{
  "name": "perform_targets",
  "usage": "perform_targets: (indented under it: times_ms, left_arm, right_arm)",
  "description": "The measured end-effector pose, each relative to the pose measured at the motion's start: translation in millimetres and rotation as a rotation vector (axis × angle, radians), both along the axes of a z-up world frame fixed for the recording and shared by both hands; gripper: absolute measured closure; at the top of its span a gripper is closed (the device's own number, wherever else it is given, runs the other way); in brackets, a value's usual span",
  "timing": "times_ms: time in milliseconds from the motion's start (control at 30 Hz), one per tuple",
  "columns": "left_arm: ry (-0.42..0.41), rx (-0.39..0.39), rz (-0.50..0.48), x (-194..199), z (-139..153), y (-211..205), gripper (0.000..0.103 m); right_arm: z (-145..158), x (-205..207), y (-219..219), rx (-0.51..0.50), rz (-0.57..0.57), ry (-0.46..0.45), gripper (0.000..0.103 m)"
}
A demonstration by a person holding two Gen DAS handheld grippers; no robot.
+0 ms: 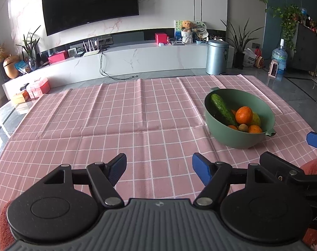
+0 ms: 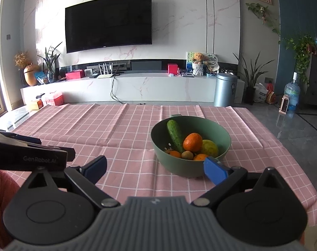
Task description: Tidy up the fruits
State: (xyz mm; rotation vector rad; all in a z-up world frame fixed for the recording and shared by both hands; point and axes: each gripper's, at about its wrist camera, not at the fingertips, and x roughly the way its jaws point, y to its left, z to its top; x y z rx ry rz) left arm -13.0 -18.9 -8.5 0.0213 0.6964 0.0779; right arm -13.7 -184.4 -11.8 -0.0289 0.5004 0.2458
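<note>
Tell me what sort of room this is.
Most likely a home living room: a wall-mounted TV above a long marble media console, houseplants, and a green fruit bowl on a pink checked tablecloth.

A green bowl of produce is seen ahead of the right gripper, on a pink checked tablecloth.

The right gripper is held with its jaws spread wide and nothing between them. The green bowl is filled with a cucumber, an orange, a yellow fruit, possibly a lemon, and a kiwi. The pink checked tablecloth is creased. Part of the left gripper is seen at the left edge.
</note>
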Motion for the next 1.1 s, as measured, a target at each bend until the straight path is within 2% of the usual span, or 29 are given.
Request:
perform_targets:
  times_ms: [1100]
  left_arm:
    - [0.006, -0.030, 0.011, -6.9, -3.1, 12.1, 0.019]
  right_arm:
    - [-6.2, 2.3, 13.7, -0.029, 0.042, 0.033, 0.007]
